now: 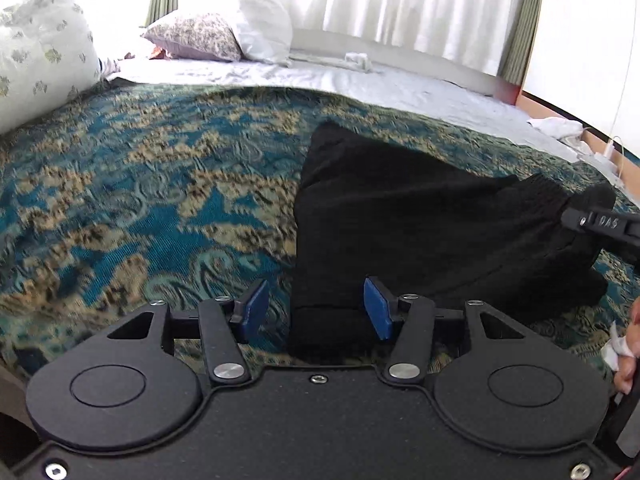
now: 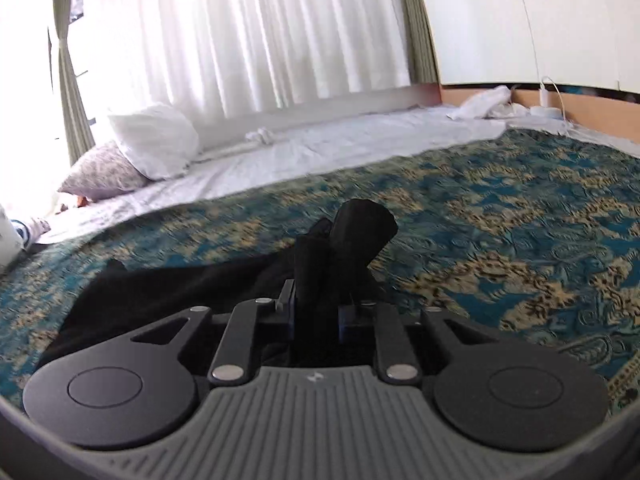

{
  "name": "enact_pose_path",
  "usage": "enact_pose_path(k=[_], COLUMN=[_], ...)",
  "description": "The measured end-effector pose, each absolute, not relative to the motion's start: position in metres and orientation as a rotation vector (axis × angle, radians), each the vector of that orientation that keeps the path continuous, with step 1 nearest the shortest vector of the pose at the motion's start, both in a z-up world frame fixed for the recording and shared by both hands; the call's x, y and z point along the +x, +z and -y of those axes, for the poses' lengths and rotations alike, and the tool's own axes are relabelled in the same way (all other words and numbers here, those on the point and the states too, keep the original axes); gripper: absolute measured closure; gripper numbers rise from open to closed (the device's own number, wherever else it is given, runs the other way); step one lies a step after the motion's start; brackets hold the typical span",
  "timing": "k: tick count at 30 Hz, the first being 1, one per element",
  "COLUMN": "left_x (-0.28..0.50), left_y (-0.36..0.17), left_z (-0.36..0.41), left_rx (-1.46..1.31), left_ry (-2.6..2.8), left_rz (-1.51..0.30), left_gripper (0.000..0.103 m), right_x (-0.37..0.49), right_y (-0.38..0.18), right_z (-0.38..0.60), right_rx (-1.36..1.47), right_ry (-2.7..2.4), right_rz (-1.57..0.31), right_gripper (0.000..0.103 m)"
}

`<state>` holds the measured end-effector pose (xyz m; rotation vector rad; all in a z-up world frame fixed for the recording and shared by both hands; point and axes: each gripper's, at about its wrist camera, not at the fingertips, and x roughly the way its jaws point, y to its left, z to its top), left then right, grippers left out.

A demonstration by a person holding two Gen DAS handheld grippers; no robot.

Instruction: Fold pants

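Bed: a wide bed filled both views, its teal-and-tan patterned bedspread [image 1: 140,184] covering the near part, with a pale wrinkled sheet [image 1: 360,80] bare along the far side.
Curtains: white curtains [image 2: 240,36] hung behind the bed, with olive drapes at their edges.
Pillows: a floral pillow [image 1: 40,52] lay at the far left; a patterned cushion [image 1: 196,36] and a white pillow [image 1: 264,24] leaned together at the head of the bed.
Pants: the black pants [image 1: 400,216] lay on the bedspread to the right of centre, partly bunched, one end reaching toward the left wrist camera and the other rising at the right.
Left gripper: the left gripper [image 1: 316,312] sat low over the bedspread with its blue pads [image 1: 376,308] apart; the near end of the pants lay between them, beside the right-hand pad, and the pads did not press on it.
Right gripper: the right gripper [image 2: 316,312] was clamped on a bunched fold of the pants, the cloth standing up out of the narrow gap.
Hand: part of a hand [image 1: 628,356] showed at the right edge of the left wrist view.
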<state>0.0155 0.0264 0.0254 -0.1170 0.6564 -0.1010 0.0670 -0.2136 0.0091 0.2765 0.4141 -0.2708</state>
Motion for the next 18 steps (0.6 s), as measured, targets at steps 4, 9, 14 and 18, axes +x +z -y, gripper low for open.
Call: enact_pose_path(k=[4, 9, 14, 18], left_x=[0.012, 0.006, -0.005, 0.005], left_y=[0.021, 0.020, 0.027, 0.048], left_z=[-0.025, -0.030, -0.037, -0.061], left_rx=[-0.127, -0.122, -0.090, -0.184], left_ry=[-0.107, -0.113, -0.120, -0.137], left_rz=[-0.653, -0.665, -0.680, -0.671], left_gripper=[0.052, 0.050, 0.051, 0.057], right_x=[0.066, 0.060, 0.035, 0.017], right_y=[-0.015, -0.008, 0.010, 0.025], right_z=[0.226, 0.220, 0.205, 0.169], right_rx=[0.281, 0.228, 0.104, 0.006], right_ry=[-0.265, -0.282, -0.393, -0.300], right_rz=[-0.491, -0.484, -0.411, -0.326], right_gripper=[0.068, 0.047, 0.018, 0.016])
